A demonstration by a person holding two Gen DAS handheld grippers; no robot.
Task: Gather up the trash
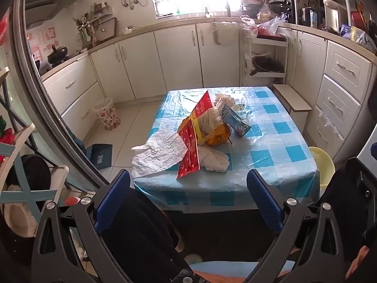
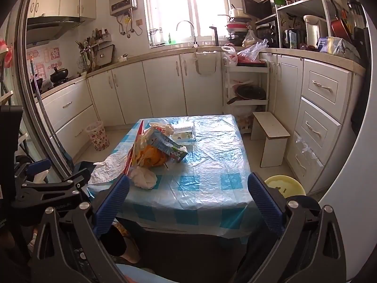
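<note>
On the table: trash pile sits left of centre, clear of both grippers.
Obscured: pile items overlap; orange item mostly buried.
Orientation: red wrapper runs lengthwise toward the near edge; carton lies tilted.
Left gripper: jaws wide apart, empty.
Right gripper: jaws wide apart, empty.
Surroundings: blue-checked plastic cover; white kitchen cabinets; patterned bin on floor.

One table is seen, with one trash pile; one patterned wastebasket, one stool and two grippers are counted.
</note>
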